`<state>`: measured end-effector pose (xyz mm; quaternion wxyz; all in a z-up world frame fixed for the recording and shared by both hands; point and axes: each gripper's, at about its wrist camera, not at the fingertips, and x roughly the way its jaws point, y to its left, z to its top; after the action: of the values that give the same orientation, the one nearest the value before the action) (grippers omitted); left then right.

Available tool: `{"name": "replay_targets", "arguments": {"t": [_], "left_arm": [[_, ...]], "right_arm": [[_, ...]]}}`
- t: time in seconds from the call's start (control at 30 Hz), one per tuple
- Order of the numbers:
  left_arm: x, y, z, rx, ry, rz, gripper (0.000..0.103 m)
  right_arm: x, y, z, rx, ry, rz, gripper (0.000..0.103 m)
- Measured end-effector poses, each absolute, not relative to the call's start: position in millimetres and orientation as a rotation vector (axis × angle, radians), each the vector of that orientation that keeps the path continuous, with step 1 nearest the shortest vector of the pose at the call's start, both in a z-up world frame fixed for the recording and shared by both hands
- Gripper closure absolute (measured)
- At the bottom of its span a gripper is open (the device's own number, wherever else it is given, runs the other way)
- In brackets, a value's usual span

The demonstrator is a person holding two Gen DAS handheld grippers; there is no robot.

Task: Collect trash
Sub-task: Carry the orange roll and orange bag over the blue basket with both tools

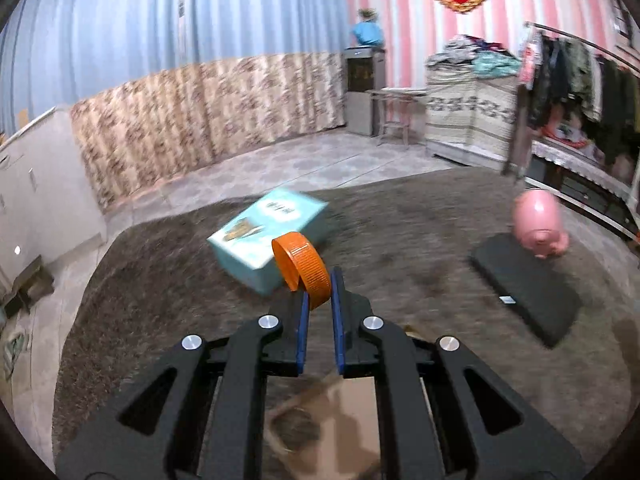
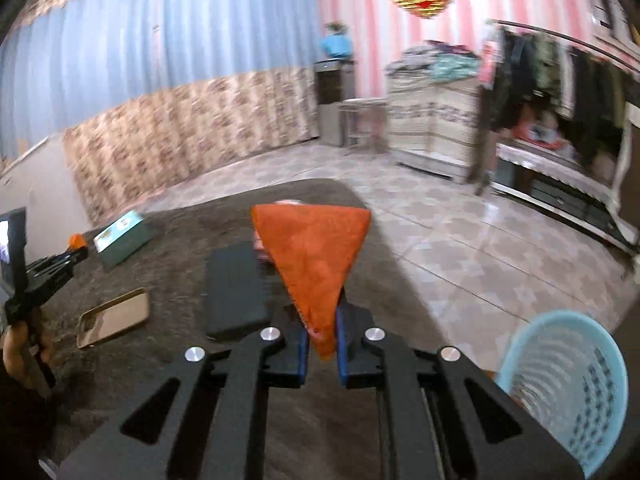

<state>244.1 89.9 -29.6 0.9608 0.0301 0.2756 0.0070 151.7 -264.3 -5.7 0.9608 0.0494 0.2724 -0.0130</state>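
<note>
Trash is in both grippers: the left gripper [image 1: 320, 294] has its jaws clamped on an orange bottle cap [image 1: 302, 268], the right gripper [image 2: 323, 334] pinches an orange wrapper [image 2: 316, 256] by its corner, lifted clear for carrying toward the blue basket [image 2: 568, 392] just right of it.

orange cap [image 1: 302, 268], orange wrapper [image 2: 314, 256], light-blue basket [image 2: 568, 388], pink piggy bank [image 1: 540, 224].

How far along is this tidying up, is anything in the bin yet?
Nothing visible in the blue basket yet. In hand: the left hand-held gripper pinches an orange cap, the right hand-held gripper an orange wrapper. Left: dropping both in.
</note>
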Motion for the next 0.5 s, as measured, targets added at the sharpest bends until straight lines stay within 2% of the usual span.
{"name": "replay_targets", "arguments": {"t": [0.27, 0.5], "left_arm": [[209.7, -2.3, -3.0, 0.065, 0.517, -0.183, 0.094], [183.0, -91.6, -5.0, 0.083, 0.526, -0.356, 0.094]], "right_arm": [[88.2, -351.5, -11.3, 0.157, 0.516, -0.276, 0.092], [52.4, -408.9, -15.8, 0.199, 0.483, -0.417, 0.092]]}}
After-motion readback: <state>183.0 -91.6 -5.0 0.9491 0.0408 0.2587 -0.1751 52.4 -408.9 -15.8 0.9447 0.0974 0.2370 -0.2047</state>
